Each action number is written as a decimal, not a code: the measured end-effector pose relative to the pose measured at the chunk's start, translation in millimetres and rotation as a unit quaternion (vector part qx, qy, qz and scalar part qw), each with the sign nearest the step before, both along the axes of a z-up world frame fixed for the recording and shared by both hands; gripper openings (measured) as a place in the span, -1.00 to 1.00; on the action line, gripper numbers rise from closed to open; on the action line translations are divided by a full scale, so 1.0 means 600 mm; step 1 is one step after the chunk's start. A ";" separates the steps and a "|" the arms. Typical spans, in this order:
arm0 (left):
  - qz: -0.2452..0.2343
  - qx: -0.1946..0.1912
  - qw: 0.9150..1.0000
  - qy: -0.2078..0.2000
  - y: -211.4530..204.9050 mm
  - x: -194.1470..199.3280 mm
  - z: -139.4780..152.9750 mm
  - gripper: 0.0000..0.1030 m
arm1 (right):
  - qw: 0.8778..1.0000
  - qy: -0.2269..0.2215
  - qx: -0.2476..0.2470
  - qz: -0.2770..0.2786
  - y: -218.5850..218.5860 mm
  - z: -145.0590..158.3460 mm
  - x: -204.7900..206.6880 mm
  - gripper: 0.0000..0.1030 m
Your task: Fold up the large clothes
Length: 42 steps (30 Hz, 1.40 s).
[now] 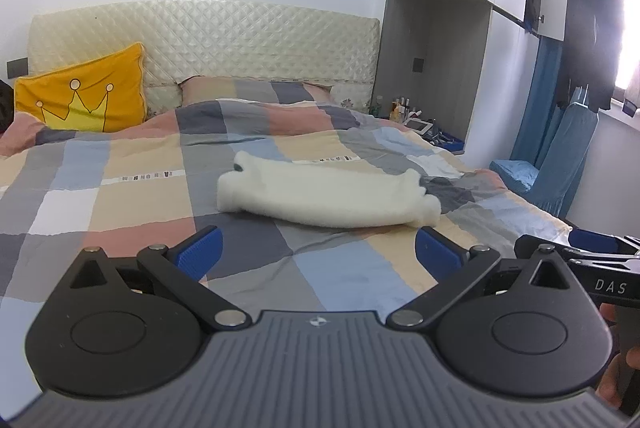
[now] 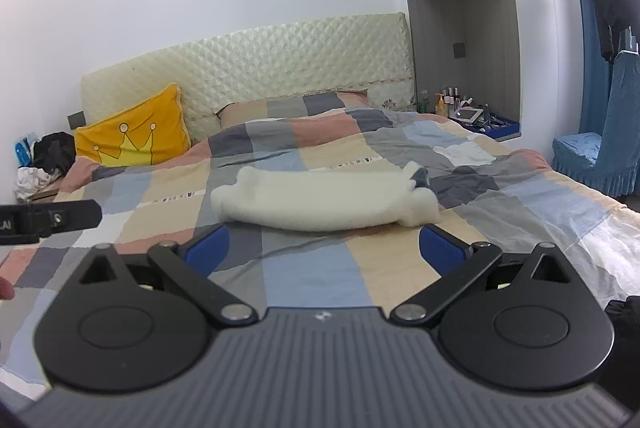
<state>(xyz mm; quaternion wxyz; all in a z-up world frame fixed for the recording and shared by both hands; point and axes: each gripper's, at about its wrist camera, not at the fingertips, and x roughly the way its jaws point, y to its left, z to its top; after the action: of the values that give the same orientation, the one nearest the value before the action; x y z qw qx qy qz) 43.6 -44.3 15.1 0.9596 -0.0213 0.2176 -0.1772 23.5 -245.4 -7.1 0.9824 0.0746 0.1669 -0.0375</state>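
Observation:
A white fleecy garment (image 1: 326,194) lies folded into a long flat bundle across the middle of the checked bedspread (image 1: 120,196); it also shows in the right wrist view (image 2: 324,202). My left gripper (image 1: 318,248) is open and empty, its blue pads wide apart, held just short of the garment's near edge. My right gripper (image 2: 324,246) is likewise open and empty, a little short of the garment. The right gripper's side shows at the right edge of the left wrist view (image 1: 592,260). The left one shows at the left edge of the right wrist view (image 2: 48,220).
A yellow crown pillow (image 1: 84,96) leans on the quilted headboard (image 1: 208,40). A bedside shelf with bottles (image 2: 460,104) stands right of the bed. A blue covered chair (image 2: 596,144) and hanging dark clothes (image 1: 592,28) are at the right. A pile of clothes (image 2: 44,164) lies left of the bed.

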 end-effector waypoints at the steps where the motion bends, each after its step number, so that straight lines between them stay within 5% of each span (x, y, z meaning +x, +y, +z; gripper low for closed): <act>1: -0.002 0.000 1.000 0.001 0.000 0.001 -0.001 1.00 | 1.000 0.000 -0.001 0.000 0.001 0.001 -0.001 1.00; 42: -0.010 0.003 1.000 -0.002 0.005 -0.012 -0.001 1.00 | 1.000 0.004 -0.002 -0.001 0.014 0.003 -0.006 1.00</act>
<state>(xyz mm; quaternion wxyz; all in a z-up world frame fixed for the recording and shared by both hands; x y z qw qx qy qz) 36.5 -41.2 14.3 0.9582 -0.0164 0.2168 -0.1862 20.0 -237.1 -5.6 0.9819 0.0723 0.1707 -0.0396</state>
